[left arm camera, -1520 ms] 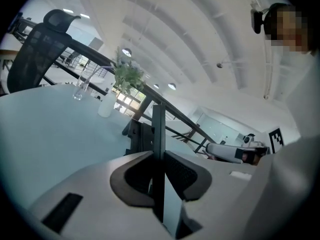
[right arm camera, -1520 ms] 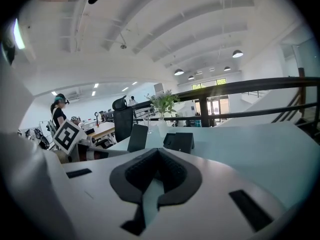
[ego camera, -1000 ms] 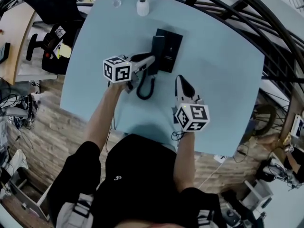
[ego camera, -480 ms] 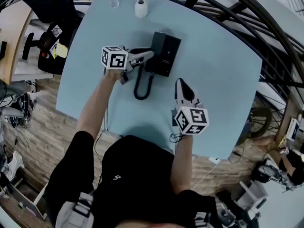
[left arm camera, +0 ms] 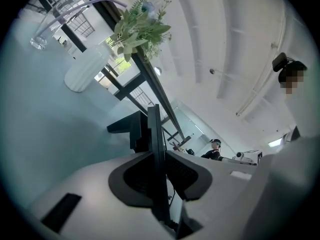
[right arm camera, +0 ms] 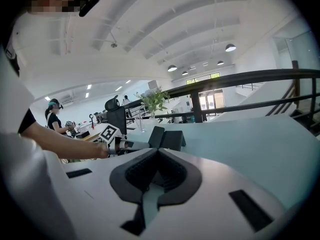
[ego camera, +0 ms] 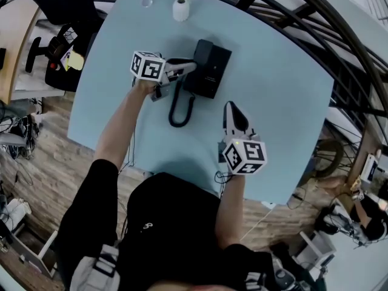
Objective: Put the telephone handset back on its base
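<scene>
The black telephone base sits at the far middle of the pale blue table. The handset lies along the base's left side, and its cord loops toward me. My left gripper reaches in from the left. In the left gripper view the handset stands edge-on between the pads, which lie against it as the jaws are opening. My right gripper rests nearer me, shut on nothing, and points at the base.
A white vase with a plant and a clear glass stand at the table's far edge. A black office chair is beyond the far left corner. Dark railings curve along the right side.
My left gripper has shifted a little toward the far edge, along the base's left side, with the handset. The right gripper has stayed where it was.
</scene>
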Motion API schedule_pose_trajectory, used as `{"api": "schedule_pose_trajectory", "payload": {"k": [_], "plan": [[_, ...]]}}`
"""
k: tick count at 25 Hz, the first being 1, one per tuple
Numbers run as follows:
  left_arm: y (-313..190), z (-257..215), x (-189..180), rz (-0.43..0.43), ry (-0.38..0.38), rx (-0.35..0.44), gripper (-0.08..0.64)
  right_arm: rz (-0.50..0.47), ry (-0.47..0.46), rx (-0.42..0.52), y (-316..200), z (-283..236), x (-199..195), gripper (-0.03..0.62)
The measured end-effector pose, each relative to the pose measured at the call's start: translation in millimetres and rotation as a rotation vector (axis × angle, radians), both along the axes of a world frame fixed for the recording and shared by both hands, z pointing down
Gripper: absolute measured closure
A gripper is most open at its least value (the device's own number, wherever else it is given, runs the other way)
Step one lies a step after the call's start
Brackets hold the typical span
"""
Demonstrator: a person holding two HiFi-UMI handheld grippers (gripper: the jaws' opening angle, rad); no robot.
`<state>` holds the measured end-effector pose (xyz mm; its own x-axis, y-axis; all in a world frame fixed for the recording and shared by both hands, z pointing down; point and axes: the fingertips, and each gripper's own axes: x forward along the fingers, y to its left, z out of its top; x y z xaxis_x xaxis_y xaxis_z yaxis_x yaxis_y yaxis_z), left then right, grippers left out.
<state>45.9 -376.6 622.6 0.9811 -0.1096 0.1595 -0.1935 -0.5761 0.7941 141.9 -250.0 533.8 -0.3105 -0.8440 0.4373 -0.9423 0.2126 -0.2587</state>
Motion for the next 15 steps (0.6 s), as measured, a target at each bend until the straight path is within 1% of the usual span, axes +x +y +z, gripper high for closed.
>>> {"api": "schedule_pose_trajectory", "payload": {"k": [2,4,8,10,12,15], "plan": [[-1,1,2,-0.002,0.011,0.008,0.488,0.002,0.0,-0.001,0,0,-1,0.598],[-2,6,1,-0.005,-0.012,0.027,0.487,0.006,0.0,0.001,0,0,-1,0.598],[-1,22,-2,-0.002,-0.174,0.111,0.457,0.004,0.0,0.001,-1,-2,-4,0.598],[-2,22,0,0.003,-0.233,0.164,0.453,0.0,0.0,0.004,-2,-2,-5,0.598],[-1,21,2,0.007,-0.272,0.196,0.449,-0.005,0.001,0.008,-1,-3,-8,0.598],[-1,22,-3,-0.036,-0.304,0.189,0.449,-0.021,0.012,0.015,-1,-8,-18,0.598]]}}
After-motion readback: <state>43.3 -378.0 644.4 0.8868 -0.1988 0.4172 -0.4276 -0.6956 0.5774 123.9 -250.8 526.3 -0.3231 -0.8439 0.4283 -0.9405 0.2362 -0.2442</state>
